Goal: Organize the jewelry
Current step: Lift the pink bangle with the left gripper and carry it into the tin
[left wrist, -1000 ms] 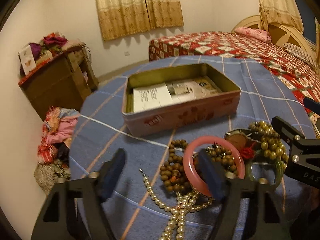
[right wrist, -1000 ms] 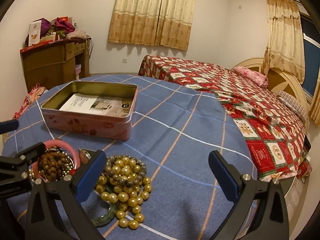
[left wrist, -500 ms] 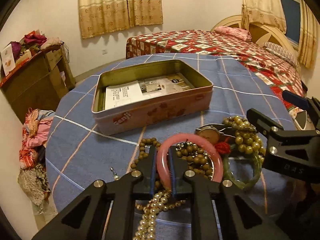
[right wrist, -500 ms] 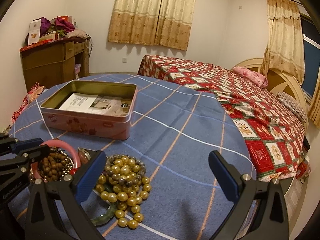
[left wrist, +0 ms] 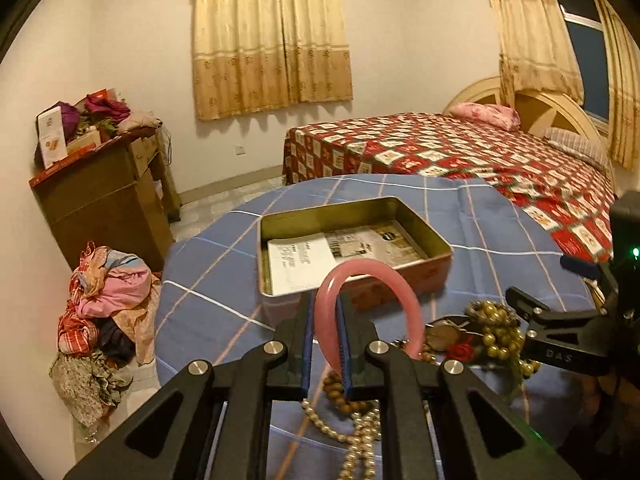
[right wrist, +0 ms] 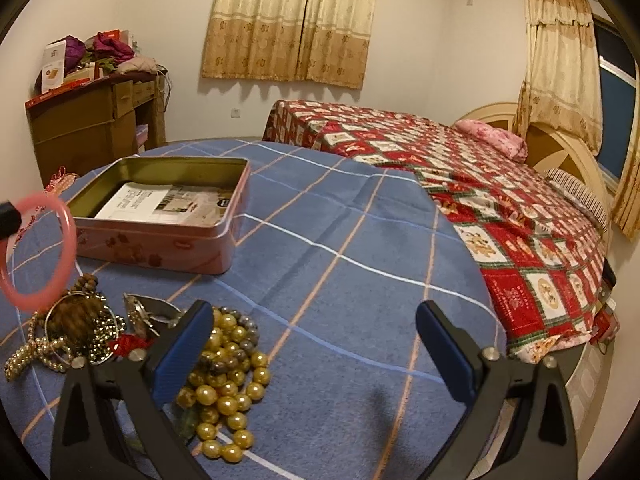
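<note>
"DAS" stands embossed on the right gripper (left wrist: 560,322); print on the tin's papers (left wrist: 304,258) is unreadable

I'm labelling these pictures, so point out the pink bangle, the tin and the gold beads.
pink bangle (left wrist: 376,276), left wrist view, top of its arc.
tin (right wrist: 160,248), right wrist view, near pink side wall.
gold beads (right wrist: 224,384), right wrist view, middle of the pile.

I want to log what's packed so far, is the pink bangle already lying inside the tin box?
No, the pink bangle is clamped upright in the left gripper, raised in front of the tin box, which holds only papers.
</note>
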The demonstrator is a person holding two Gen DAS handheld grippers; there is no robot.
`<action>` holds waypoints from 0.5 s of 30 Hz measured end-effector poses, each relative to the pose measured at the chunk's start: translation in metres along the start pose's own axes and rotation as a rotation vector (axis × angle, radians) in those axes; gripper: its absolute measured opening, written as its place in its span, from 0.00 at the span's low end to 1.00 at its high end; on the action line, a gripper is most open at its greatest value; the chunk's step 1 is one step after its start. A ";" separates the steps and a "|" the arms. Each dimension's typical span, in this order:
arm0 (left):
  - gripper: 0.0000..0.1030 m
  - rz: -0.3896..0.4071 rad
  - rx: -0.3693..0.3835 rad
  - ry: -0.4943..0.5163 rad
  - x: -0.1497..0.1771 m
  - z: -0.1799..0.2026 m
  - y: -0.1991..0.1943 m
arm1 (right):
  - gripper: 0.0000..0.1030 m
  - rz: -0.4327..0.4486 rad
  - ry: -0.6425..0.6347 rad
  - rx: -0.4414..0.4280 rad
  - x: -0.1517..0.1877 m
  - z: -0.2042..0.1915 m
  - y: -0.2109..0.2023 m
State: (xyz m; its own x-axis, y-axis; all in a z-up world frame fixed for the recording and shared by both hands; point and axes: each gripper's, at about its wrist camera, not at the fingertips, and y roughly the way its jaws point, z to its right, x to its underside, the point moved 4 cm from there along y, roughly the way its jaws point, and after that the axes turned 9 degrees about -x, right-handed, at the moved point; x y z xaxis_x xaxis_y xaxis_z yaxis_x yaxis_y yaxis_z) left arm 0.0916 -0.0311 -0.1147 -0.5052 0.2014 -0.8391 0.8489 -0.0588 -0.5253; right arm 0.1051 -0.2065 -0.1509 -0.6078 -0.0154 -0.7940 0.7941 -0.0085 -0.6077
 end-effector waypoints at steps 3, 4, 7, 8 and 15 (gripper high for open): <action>0.10 -0.011 0.008 -0.022 0.001 -0.007 0.004 | 0.88 -0.016 0.008 -0.051 0.002 -0.006 0.002; 0.10 -0.012 0.006 -0.022 0.002 -0.007 0.004 | 0.86 -0.018 0.005 -0.065 0.003 -0.009 0.002; 0.10 -0.025 0.014 -0.031 0.005 -0.009 0.007 | 0.81 -0.024 -0.020 -0.109 0.005 -0.024 0.001; 0.10 -0.025 0.013 -0.030 0.006 -0.009 0.006 | 0.79 -0.030 -0.033 -0.119 0.006 -0.028 0.001; 0.10 -0.022 0.022 -0.033 0.009 -0.010 0.003 | 0.54 -0.058 -0.055 -0.172 0.012 -0.039 0.003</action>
State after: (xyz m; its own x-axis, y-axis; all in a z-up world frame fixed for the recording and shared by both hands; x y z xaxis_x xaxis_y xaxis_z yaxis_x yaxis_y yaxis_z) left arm 0.0910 -0.0200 -0.1226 -0.5290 0.1703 -0.8314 0.8341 -0.0760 -0.5463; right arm 0.1000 -0.1679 -0.1631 -0.6476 -0.0742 -0.7584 0.7429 0.1602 -0.6500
